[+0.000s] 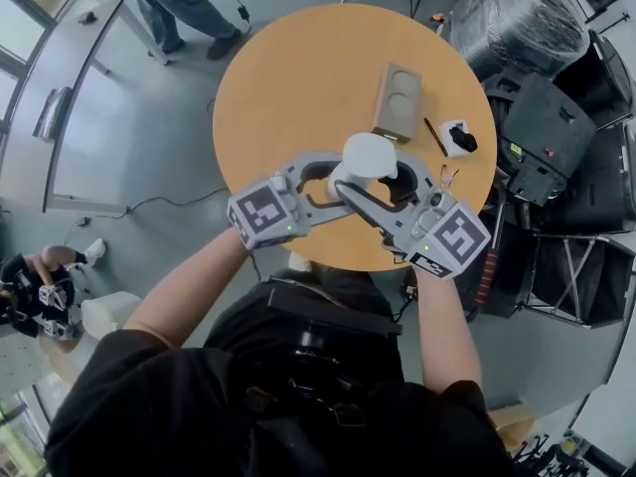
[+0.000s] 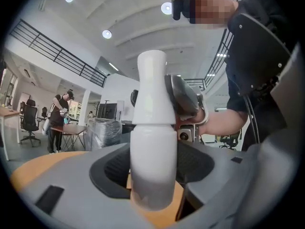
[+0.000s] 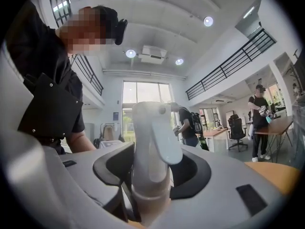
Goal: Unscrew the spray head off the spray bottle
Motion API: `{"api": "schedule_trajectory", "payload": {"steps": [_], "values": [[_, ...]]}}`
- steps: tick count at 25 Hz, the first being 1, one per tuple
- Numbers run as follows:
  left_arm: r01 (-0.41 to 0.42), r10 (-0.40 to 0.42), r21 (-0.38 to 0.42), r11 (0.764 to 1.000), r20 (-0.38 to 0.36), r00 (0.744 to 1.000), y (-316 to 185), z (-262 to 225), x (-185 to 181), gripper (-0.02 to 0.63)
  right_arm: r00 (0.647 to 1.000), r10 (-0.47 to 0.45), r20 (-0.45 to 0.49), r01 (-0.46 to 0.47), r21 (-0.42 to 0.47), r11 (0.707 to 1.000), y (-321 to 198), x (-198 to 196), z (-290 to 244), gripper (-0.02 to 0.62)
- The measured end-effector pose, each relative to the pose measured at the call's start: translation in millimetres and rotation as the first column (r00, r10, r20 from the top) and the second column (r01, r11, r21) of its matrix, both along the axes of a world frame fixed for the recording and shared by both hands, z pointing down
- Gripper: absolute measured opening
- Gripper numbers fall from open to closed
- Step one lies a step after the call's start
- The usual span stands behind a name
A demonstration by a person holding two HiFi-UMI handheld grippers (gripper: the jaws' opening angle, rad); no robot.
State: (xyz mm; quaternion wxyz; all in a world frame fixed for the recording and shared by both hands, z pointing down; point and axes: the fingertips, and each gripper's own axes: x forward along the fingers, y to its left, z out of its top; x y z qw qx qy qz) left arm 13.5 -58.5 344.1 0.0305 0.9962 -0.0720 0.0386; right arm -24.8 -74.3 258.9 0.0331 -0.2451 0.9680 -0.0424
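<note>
Spray bottle (image 2: 153,166) stands upright between both tools, its body clamped in the wide-set left gripper (image 1: 343,180). The right gripper (image 1: 376,181), opposite and higher, seems closed on the spray head (image 3: 150,128), ready to twist about that vertical axis.

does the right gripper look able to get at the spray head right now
Probably yes: the head already sits between the fingers of the right gripper, and the left gripper holds the bottle lower down.
</note>
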Motion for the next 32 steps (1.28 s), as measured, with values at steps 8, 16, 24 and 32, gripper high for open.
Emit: {"api": "schedule_trajectory", "payload": {"steps": [8, 16, 24, 32], "values": [[0.009, -0.009, -0.001, 1.0, -0.001, 1.0, 11, 8, -1, 0.305, 0.999, -0.033, 0.015, 0.032, 0.027, 0.999, 10, 2, -20, 0.239], [-0.002, 0.002, 0.006, 1.0, 0.003, 1.0, 18, 16, -2, 0.305, 0.999, -0.023, 0.032, 0.021, 0.06, 0.998, 18, 7, -43, 0.239], [0.0, 0.0, 0.002, 1.0, 0.001, 1.0, 17, 28, -5, 0.305, 0.999, 0.002, 0.047, -0.005, 0.064, 0.998, 15, 15, -63, 0.239], [0.016, -0.015, -0.02, 1.0, 0.011, 1.0, 10, 39, 4, 0.307, 0.997, 0.034, 0.068, -0.041, 0.099, 0.994, 9, 37, -91, 0.239]]}}
